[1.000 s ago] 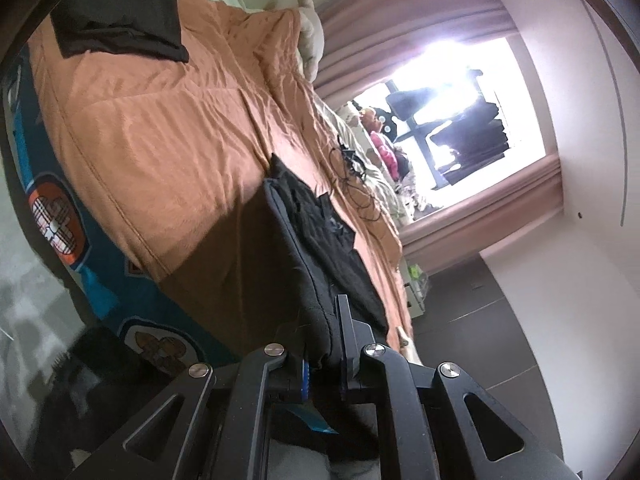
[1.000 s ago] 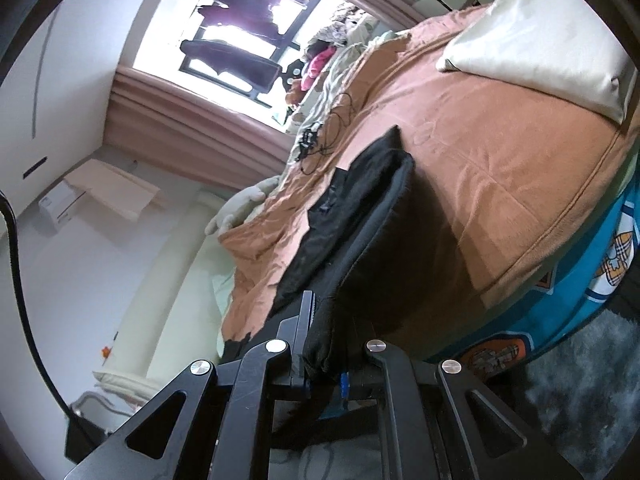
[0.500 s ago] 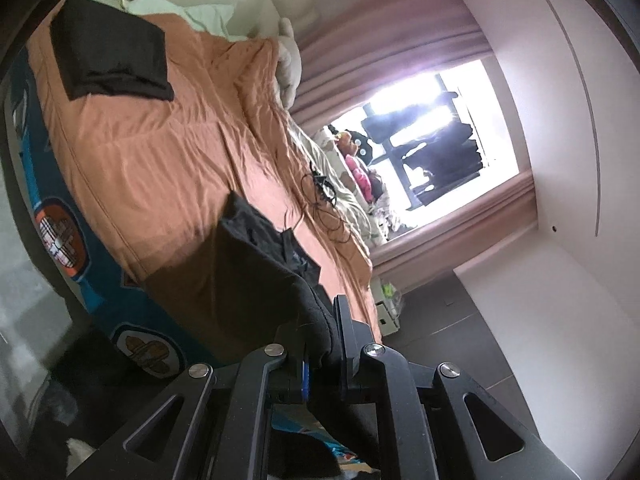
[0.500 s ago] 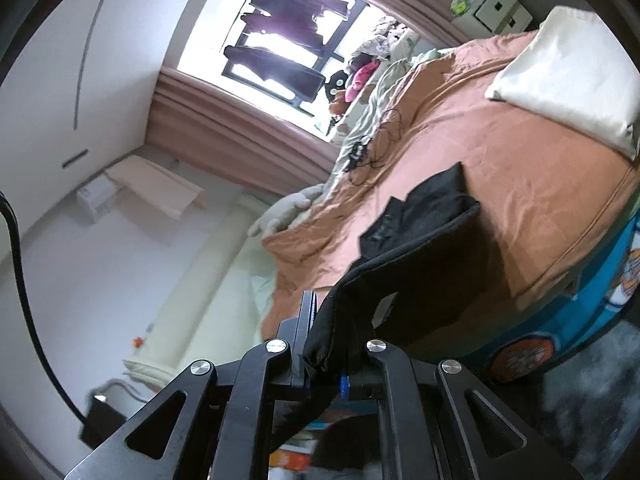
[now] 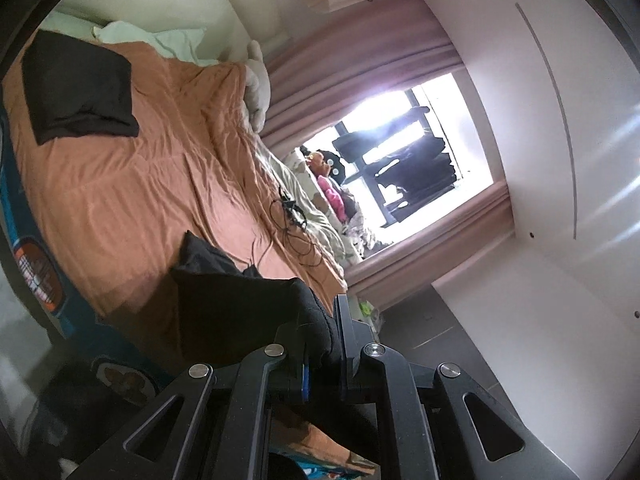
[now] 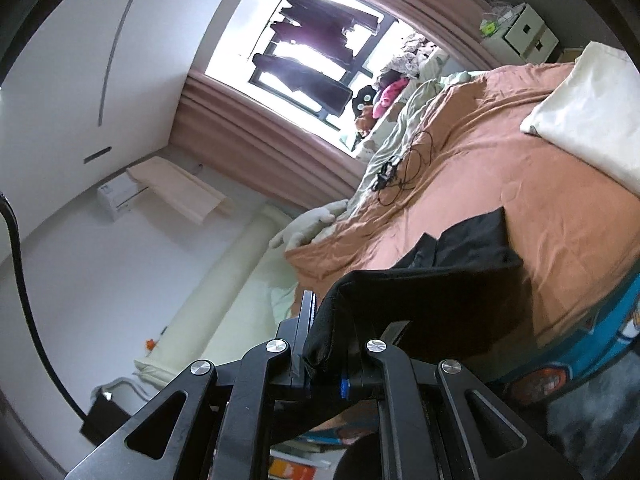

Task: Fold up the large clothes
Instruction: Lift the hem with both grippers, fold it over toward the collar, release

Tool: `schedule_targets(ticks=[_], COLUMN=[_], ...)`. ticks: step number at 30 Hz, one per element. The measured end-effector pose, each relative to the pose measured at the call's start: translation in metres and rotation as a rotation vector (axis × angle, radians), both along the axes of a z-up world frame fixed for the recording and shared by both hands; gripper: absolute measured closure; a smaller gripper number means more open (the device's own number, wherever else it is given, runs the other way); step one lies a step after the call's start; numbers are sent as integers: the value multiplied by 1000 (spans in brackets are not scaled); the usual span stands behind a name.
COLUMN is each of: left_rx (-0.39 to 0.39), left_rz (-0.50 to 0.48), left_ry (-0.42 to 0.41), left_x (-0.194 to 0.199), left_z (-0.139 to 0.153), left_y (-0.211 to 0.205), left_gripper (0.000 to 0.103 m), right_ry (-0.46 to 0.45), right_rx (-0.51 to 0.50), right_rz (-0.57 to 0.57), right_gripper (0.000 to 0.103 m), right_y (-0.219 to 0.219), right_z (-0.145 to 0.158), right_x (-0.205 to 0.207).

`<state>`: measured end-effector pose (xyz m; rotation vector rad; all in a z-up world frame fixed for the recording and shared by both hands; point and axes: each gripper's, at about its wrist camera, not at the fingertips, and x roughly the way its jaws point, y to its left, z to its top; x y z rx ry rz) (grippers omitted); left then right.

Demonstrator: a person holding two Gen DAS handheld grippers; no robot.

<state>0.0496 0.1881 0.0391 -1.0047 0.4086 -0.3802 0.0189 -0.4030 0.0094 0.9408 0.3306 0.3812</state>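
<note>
A large black garment point(image 5: 236, 300) hangs stretched between my two grippers above the near edge of the bed; its far end still rests on the orange bedspread point(image 5: 140, 184). My left gripper point(image 5: 320, 344) is shut on one corner of it. My right gripper point(image 6: 326, 340) is shut on the other corner of the same garment point(image 6: 432, 292). A folded black garment point(image 5: 76, 88) lies on the bedspread at the far left in the left wrist view.
A black cable tangle point(image 5: 292, 224) lies on the bedspread behind the garment, also in the right wrist view point(image 6: 404, 176). A cream pillow point(image 6: 588, 120) sits at the right. A window with hung clothes point(image 6: 316, 56), curtains and a white drawer unit point(image 6: 520, 36) stand beyond.
Both grippers have risen and pulled back from the bed, lifting the black garment so most of it hangs off the bedspread. Both stay shut on it.
</note>
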Motion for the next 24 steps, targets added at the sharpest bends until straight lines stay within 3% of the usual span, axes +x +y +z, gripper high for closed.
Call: schedule_targets(ticks=[16,24], left_rx=[17,41], left_rz=[2,-28], left_ry=[19,106], left_x=[151,256], left_z=[22,9], left_y=[-17,-35], left_gripper=[93,93], right_ry=[33,118], right_rx=[12,36], right_rz=[-13,-32], right_gripper=[93,92], right_y=[-18,-30], right_z=[16,-6], right_x=[137,224])
